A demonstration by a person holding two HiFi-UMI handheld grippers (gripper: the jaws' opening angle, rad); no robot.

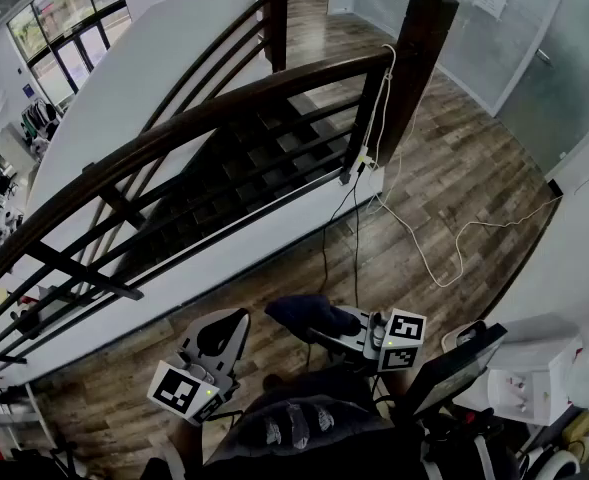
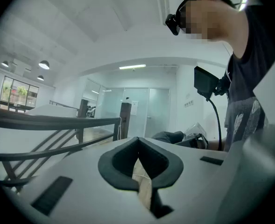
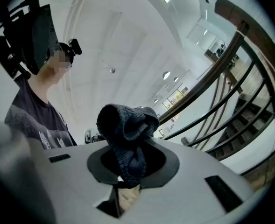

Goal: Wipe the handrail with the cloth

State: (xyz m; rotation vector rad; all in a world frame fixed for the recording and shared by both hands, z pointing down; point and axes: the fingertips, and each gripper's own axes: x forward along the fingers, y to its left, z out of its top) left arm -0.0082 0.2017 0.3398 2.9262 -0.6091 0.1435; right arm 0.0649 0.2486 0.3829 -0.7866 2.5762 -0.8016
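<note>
While the right gripper (image 1: 342, 330) pinches the cloth (image 1: 309, 313) and the left gripper (image 1: 219, 336) is closed empty, the handrail (image 1: 224, 110) lies toward 12 o'clock, running 8-to-2.

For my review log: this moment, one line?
right gripper: shut on dark knitted cloth | left gripper: shut, empty | dark wooden handrail: no contact

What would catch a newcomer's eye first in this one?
The dark curved wooden handrail sweeps across the head view above the stairs, ahead of both grippers. Nearer, the right gripper has its jaws shut on a bunched dark cloth, clear of the rail, while the left gripper is shut with nothing in it. A white cable trails over the wood floor at right.
</note>
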